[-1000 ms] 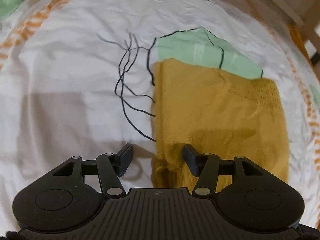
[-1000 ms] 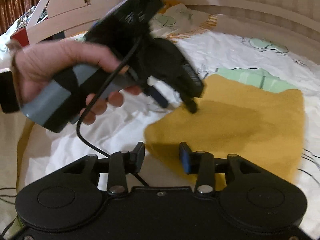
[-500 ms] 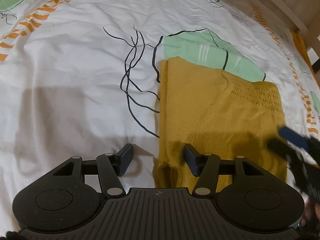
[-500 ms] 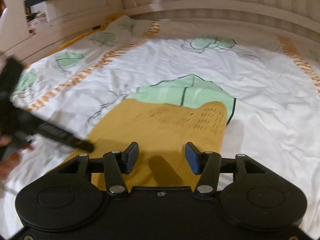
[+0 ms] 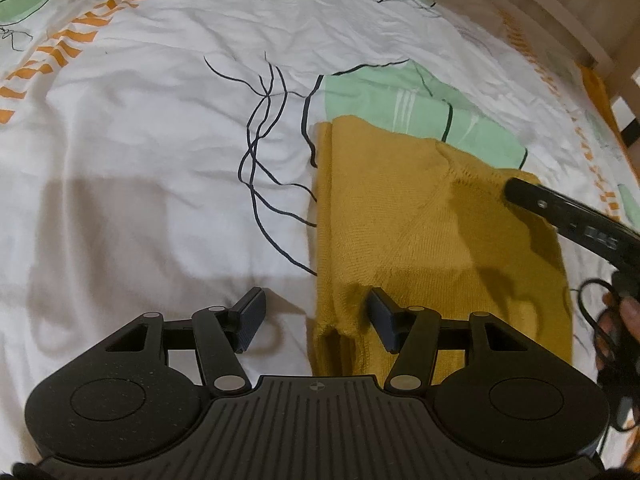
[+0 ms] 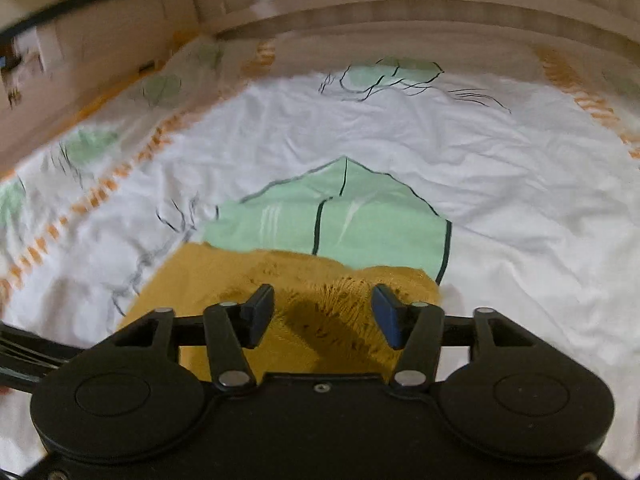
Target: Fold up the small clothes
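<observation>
Under both tools spreads a white bed sheet (image 5: 140, 160), with a folded mustard knit garment (image 5: 420, 240) lying flat on it. Only the left wrist view shows the garment's straight left edge between the left tool's (image 5: 316, 316) parted jaws. Only the right wrist view shows its lacy far edge ahead of the right tool (image 6: 322, 314), whose jaws have just been opening, now apart above the cloth. A second ago that tool hung near the garment's left corner.

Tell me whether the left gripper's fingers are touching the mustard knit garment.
Cannot tell. In the left wrist view the left gripper straddles the mustard knit garment's near corner, fingers spread, but no gap or contact shows plainly.
</observation>
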`<state>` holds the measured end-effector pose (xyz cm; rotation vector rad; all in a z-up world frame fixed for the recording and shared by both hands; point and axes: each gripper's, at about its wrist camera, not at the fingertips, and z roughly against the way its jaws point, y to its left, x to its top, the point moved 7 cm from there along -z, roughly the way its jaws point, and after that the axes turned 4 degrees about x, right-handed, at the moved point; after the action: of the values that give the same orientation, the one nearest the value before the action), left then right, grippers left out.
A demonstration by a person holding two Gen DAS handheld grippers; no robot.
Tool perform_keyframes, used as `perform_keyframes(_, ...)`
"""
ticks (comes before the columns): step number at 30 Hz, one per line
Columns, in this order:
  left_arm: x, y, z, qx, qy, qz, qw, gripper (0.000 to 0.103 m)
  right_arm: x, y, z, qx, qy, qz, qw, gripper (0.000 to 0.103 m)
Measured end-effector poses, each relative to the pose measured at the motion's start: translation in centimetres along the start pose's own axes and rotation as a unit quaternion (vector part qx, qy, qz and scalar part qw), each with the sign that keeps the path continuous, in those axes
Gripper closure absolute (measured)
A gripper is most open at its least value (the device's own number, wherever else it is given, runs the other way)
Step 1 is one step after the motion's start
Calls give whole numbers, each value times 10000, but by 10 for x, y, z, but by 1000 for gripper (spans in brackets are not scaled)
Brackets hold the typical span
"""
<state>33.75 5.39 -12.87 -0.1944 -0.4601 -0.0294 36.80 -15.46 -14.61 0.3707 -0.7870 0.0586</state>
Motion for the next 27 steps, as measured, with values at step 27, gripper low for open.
perform_keyframes(27, -44, -7, 10, -1161, 452, 558, 9906, 40, -54, -52, 37, 958, 254, -2121, 9722, 12)
